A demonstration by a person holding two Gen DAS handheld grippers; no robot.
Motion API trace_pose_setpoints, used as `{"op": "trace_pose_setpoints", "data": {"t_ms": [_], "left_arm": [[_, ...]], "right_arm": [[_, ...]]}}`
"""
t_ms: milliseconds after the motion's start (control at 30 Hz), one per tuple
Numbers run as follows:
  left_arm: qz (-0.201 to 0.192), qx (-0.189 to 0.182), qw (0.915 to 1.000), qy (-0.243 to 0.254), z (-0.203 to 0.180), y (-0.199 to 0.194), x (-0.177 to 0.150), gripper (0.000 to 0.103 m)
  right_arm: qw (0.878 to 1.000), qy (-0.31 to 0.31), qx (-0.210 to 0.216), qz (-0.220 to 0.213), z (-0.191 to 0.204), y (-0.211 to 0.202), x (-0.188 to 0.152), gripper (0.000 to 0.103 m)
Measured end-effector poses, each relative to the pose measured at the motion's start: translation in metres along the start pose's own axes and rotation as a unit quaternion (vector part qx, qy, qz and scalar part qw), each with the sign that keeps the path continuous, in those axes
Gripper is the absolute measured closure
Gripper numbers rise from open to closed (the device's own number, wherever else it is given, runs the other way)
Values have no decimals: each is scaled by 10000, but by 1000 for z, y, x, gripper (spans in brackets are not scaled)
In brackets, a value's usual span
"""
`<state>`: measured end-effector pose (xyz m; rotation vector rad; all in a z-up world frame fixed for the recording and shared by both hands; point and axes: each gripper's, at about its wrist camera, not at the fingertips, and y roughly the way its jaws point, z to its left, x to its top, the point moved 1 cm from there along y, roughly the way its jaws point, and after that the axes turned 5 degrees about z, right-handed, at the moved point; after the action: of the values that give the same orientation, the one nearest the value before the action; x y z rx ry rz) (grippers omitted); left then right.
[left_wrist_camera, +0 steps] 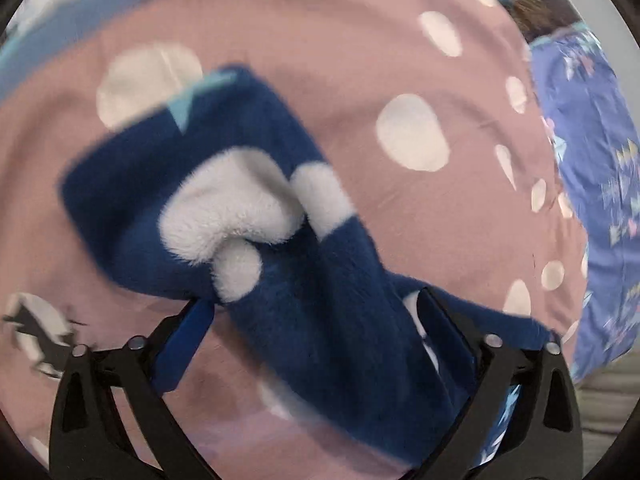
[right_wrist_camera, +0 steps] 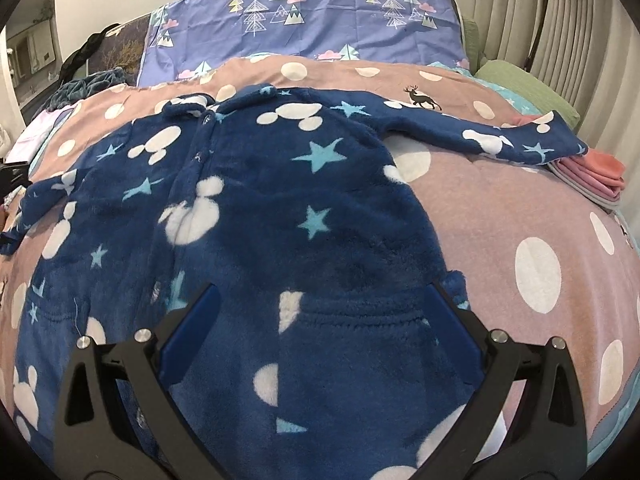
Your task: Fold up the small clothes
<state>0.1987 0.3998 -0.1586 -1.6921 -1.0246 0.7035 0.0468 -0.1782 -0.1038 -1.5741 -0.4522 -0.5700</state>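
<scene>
The left gripper (left_wrist_camera: 316,312) stands wide, a sleeve (left_wrist_camera: 224,184) of the navy fleece jacket (right_wrist_camera: 256,208) between its unclenched fingers. The right gripper (right_wrist_camera: 320,308), also spread, straddles the hem. The jacket lies flat on a pink spotted blanket (right_wrist_camera: 500,208), folded clothes (right_wrist_camera: 592,180) nearby.

The fleece garment (right_wrist_camera: 256,208) is navy, scattered with white mouse-head shapes and pale blue stars. The bedspread (right_wrist_camera: 500,208) is dusty pink with white dots. The pillow (right_wrist_camera: 320,24) is periwinkle, printed with pastel trees and pink clouds.
</scene>
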Motion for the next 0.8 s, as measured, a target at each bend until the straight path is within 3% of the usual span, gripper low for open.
{"op": "trace_pose_setpoints", "data": {"t_ms": [33, 67, 100, 133, 233, 333, 433, 500, 533, 567, 600, 633, 700, 767, 800], "left_arm": [[-168, -75, 9998, -60, 4, -1, 0, 38], [-269, -107, 9996, 7, 4, -3, -1, 48], [-346, -168, 9991, 179, 2, -5, -2, 70], [-426, -221, 9981, 376, 1, -9, -4, 77], [-996, -250, 9893, 1033, -19, -45, -21, 80], [-1668, -533, 9617, 2109, -67, -96, -57, 81], [-2242, -1086, 9045, 3460, -122, -143, -123, 81], [-2452, -1588, 8434, 4510, -152, -162, -186, 79], [-2461, -1714, 8237, 4812, -159, -163, -207, 72], [-2371, -1877, 7968, 5232, -166, -160, -237, 65], [-2250, -1958, 7784, 5524, -169, -153, -261, 44], [-2142, -1969, 7642, 5755, -172, -144, -281, 29], [-1997, -1744, 7417, 6161, -170, -119, -316, 26], [-1777, -1439, 7269, 6476, -165, -93, -337, 26], [-1738, -1316, 7263, 6519, -160, -84, -340, 26]], "right_arm": [[10000, -6, -13, 7, -1, 1, -1, 2], [10000, -7, -31, 24, -2, 2, -2, 2], [10000, 2, -43, 35, -4, 3, -2, 2], [10000, 32, -60, 51, -7, 4, -2, 2], [9999, 135, -43, 76, -12, 9, -1, 2], [9997, 236, 85, 67, -12, 9, 5, 2], [9996, 225, 172, -6, -9, 5, 8, 2], [9995, 243, 182, -9, -10, 4, 8, 2], [9995, 262, 192, 14, -11, 5, 8, 2], [9993, 300, 203, 49, -15, 5, 7, 2], [9991, 350, 208, 75, -19, 5, 7, 2], [9989, 400, 212, 91, -23, 4, 6, 2], [9986, 479, 187, 81, -31, 2, 6, 2], [9983, 548, 193, 31, -40, -2, 6, 2], [9980, 585, 248, 15, -44, -3, 7, 2]]}}
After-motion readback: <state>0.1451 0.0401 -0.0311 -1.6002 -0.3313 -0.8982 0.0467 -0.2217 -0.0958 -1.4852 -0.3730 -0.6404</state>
